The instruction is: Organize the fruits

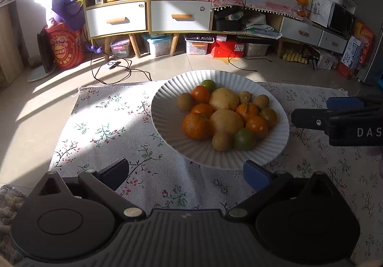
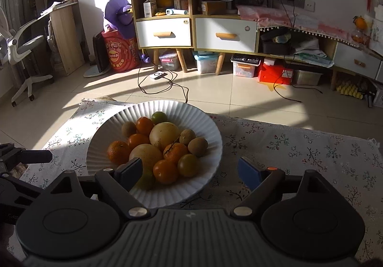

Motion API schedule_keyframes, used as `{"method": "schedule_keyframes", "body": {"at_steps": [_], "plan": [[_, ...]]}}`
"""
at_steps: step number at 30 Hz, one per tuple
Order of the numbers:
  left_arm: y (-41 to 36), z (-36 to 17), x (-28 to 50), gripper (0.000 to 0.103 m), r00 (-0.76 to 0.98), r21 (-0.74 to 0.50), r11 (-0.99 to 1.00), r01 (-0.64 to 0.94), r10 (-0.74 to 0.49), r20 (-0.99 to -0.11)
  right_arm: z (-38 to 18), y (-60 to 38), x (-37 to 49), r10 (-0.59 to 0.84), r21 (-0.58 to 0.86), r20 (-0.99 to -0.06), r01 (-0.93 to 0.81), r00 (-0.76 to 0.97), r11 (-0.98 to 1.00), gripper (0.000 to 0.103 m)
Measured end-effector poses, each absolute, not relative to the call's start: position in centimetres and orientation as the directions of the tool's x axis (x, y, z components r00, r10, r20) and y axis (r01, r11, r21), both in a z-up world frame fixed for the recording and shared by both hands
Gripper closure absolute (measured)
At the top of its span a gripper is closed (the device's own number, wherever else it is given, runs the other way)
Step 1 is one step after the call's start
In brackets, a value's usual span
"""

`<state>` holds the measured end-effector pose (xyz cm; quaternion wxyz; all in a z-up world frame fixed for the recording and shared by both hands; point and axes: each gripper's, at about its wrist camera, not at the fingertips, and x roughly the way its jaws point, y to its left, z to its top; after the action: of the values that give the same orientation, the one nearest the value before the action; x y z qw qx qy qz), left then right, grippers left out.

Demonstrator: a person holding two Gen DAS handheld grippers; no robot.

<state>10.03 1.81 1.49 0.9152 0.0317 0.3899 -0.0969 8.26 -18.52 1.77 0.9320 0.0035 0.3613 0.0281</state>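
A white ribbed plate (image 1: 167, 123) (image 2: 105, 147) on a floral tablecloth holds several fruits: orange mandarins (image 1: 196, 125) (image 2: 118, 152), two pale yellow pears (image 1: 226, 121) (image 2: 165, 135), small brown kiwis (image 1: 222, 141) (image 2: 197, 146) and greenish mandarins (image 1: 244, 139) (image 2: 188, 165). My left gripper (image 1: 189, 174) is open and empty, just in front of the plate's near rim. My right gripper (image 2: 191, 171) is open and empty, its jaws straddling the plate's near right edge. The right gripper also shows at the right of the left wrist view (image 1: 311, 119).
The floral tablecloth (image 1: 107, 123) (image 2: 299, 152) covers a low table. Beyond its far edge is tiled floor with cables (image 1: 115, 70), shelving with drawers (image 1: 148, 15), storage boxes and a red drum (image 1: 65, 49). An office chair (image 2: 21, 51) stands far left.
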Motion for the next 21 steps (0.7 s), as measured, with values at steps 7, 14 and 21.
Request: {"method": "schedule_keyframes", "body": {"at_steps": [7,14,21], "plan": [[2.5,2.3,6.4,0.009,0.682,0.039,0.993,0.112,-0.048,-0.730,1.7,-17.9,4.8,-0.049,-0.050,-0.697,0.020,0.716,0.999,0.013],[1.8,2.6,3.8,0.009,0.664,0.062,0.997,0.048,0.014,-0.748,1.3,-17.5,1.7,-0.083,-0.036,-0.707,0.081,0.702,0.996,0.004],[1.1,2.0,2.4,0.009,0.667,0.105,0.993,0.047,0.047,-0.743,0.1,-17.0,0.1,-0.095,-0.052,-0.719,0.083,0.689,0.995,0.004]]}}
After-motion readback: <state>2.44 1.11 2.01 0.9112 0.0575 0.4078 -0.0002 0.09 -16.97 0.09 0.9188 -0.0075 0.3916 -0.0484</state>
